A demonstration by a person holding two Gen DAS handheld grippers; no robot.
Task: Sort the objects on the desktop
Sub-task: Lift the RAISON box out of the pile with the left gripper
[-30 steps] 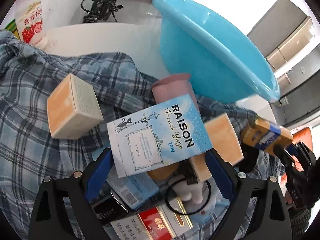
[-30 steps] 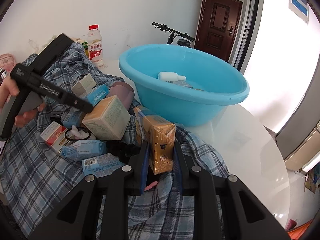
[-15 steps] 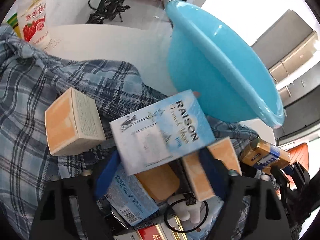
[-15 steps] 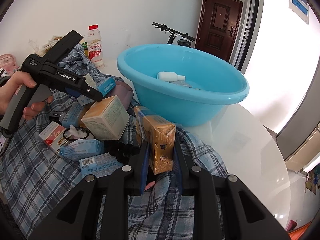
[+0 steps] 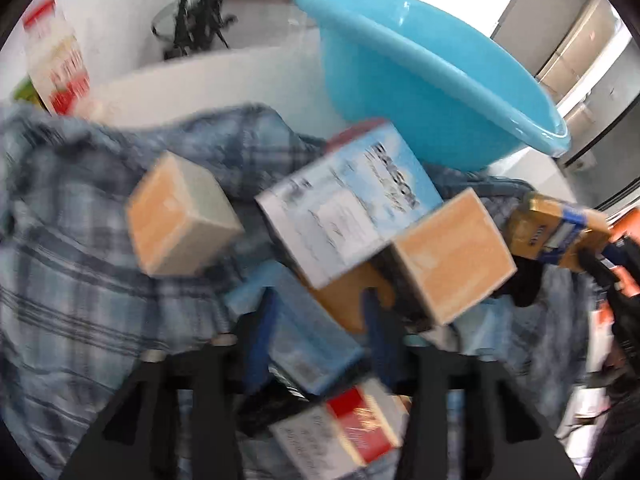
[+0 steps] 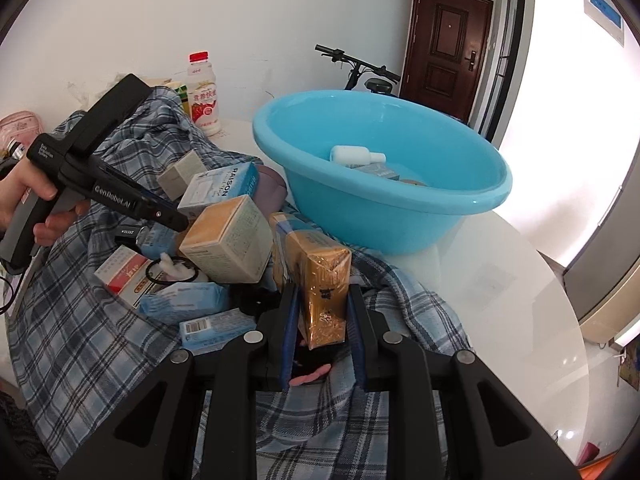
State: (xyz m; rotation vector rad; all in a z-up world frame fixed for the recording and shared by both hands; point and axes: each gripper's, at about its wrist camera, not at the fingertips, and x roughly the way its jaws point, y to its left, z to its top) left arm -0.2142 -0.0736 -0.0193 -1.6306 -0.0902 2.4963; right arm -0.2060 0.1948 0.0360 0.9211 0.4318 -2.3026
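"RAISON" stands on the pale blue box [image 6: 219, 191], "GenRobot.AI" on the left tool [image 6: 176, 222], perhaps "ZEESEA" on the black box [image 6: 127, 233].

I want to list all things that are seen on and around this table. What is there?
basin: 1, blue, on white table
small bottle: 1, white, inside basin
drink bottle: 1, white, red cap, behind cloth
plaid cloth: 1, blue-white, under pile
tan boxes: 2, in pile
RAISON box: 1, light blue, pile top
red-white box: 1, pile's edge
gold pack: 1, in right gripper
bicycle: 1, black, by brown door
left gripper: black, jaws just closing, light-blue pack between, grip unclear
right gripper: black, shut on gold pack
hand: 1, holding left gripper
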